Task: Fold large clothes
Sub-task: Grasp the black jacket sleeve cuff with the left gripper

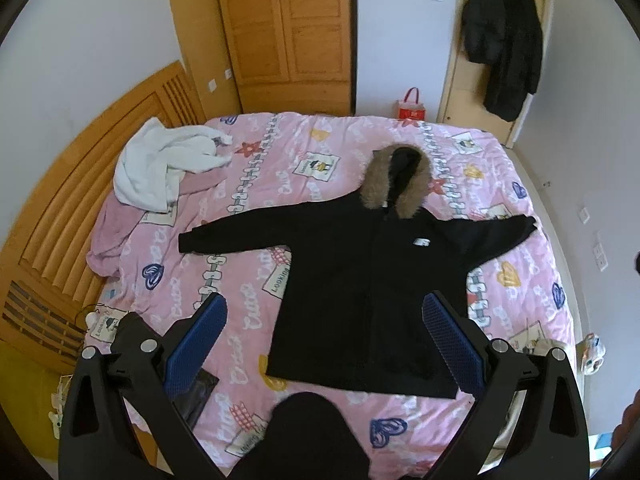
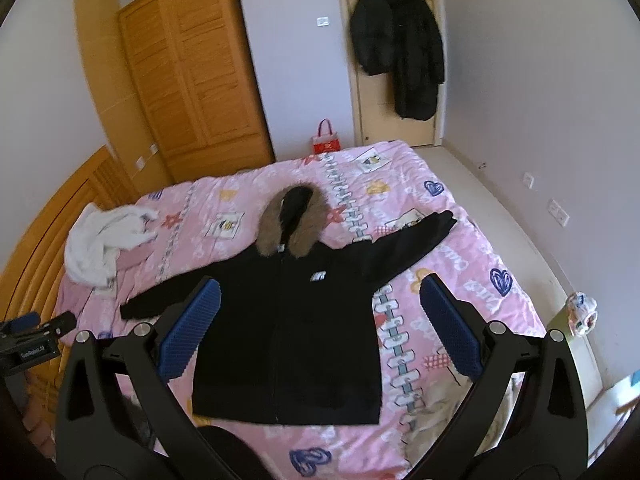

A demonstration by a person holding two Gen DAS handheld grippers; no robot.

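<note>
A black hooded coat (image 1: pixel 360 280) (image 2: pixel 288 328) with a brown fur-trimmed hood (image 1: pixel 396 176) (image 2: pixel 292 224) lies flat, front up, on the pink bed (image 1: pixel 280 152) (image 2: pixel 460 264), both sleeves spread outward. My left gripper (image 1: pixel 324 304) hovers open above the coat's lower half, its blue pads (image 1: pixel 200 340) wide apart and holding nothing. My right gripper (image 2: pixel 320 288) also hangs open above the coat's body, blue pads (image 2: pixel 452 328) apart and empty. Neither gripper touches the cloth. In the right wrist view the left gripper's tip (image 2: pixel 36 328) shows at the left edge.
A white garment (image 1: pixel 160 164) (image 2: pixel 104 244) is bunched on a pink one at the bed's far left by the wooden headboard (image 1: pixel 80 208). A wooden wardrobe (image 1: pixel 288 28), a red bag (image 1: pixel 412 110) and dark coats (image 1: pixel 504 36) hanging on a door stand behind. A beige cloth (image 2: pixel 440 404) lies near the right front.
</note>
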